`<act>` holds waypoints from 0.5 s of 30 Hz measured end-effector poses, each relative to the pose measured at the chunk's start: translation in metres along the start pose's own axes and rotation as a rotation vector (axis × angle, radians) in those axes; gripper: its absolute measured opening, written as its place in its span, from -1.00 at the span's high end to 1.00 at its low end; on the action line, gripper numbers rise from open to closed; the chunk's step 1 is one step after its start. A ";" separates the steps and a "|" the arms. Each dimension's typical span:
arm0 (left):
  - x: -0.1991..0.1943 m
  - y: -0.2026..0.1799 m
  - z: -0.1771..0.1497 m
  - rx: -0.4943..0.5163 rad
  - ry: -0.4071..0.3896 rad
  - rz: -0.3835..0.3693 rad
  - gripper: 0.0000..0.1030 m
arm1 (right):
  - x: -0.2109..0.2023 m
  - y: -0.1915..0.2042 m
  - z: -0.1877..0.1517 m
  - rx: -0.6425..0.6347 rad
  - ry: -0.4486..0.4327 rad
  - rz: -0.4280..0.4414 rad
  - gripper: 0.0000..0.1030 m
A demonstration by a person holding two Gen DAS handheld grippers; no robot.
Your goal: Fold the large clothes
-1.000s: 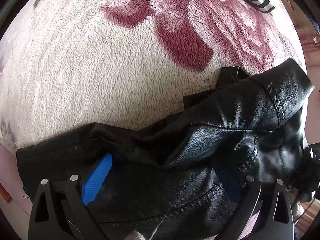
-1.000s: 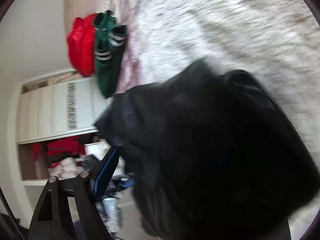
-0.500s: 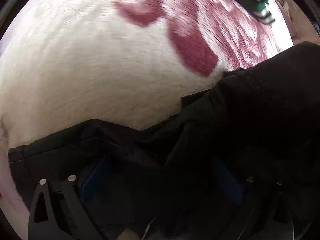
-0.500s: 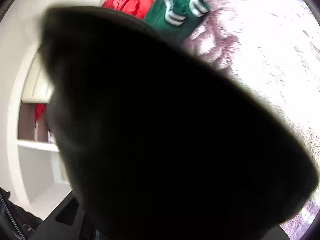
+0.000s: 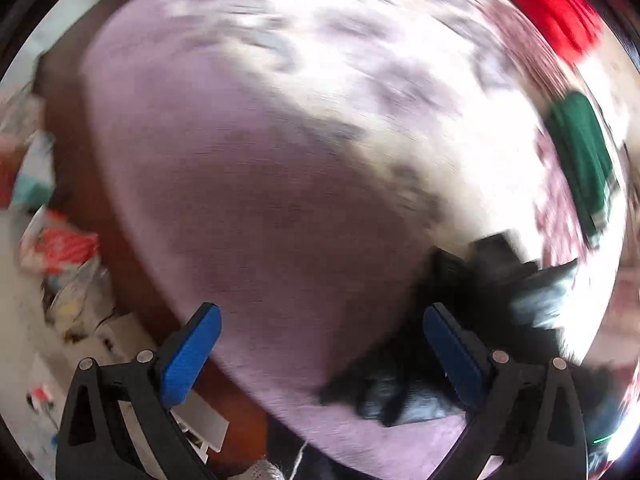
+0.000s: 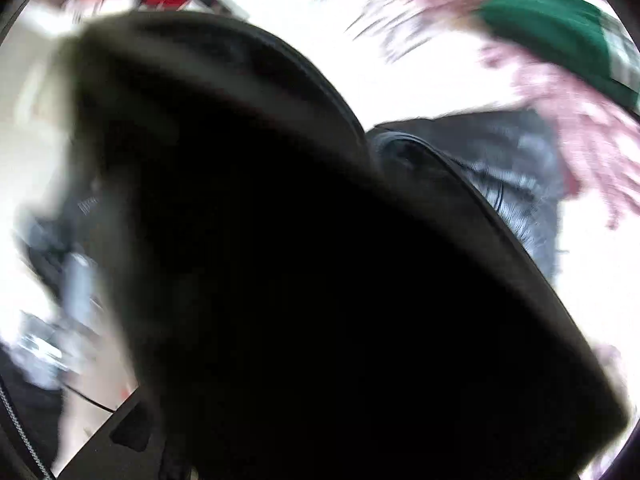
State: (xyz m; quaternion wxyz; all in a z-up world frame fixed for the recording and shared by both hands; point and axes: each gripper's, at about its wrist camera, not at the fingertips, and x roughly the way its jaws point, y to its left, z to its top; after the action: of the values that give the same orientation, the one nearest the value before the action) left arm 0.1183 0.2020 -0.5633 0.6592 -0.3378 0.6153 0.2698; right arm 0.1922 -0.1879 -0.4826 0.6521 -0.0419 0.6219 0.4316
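Over the blanket (image 5: 280, 200) | left claw (image 5: 320, 344) spread, empty | right claw pinching black jacket (image 6: 320, 280)

Clutter around a fleecy blanket

The pale blanket (image 5: 280, 140) with purplish flowers carries a green garment (image 5: 582, 160) and a red one (image 5: 548, 4) at its far right; bags (image 5: 60, 248) lie on the floor left of it.
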 end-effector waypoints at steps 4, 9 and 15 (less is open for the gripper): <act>-0.013 0.034 -0.011 -0.086 -0.004 0.002 -1.00 | 0.078 0.038 -0.028 -0.009 0.262 -0.021 0.32; -0.024 0.023 -0.013 -0.079 -0.007 -0.070 -1.00 | 0.028 0.038 -0.026 0.128 0.298 0.313 -0.88; -0.032 -0.012 -0.011 -0.009 -0.007 -0.187 -1.00 | -0.062 -0.035 -0.028 0.414 0.245 0.487 -0.88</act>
State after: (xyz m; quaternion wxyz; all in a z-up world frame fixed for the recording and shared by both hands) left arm 0.1178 0.1878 -0.5300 0.6820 -0.3958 0.5776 0.2112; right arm 0.2009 -0.2578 -0.4535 0.4450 0.1898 0.7617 0.4310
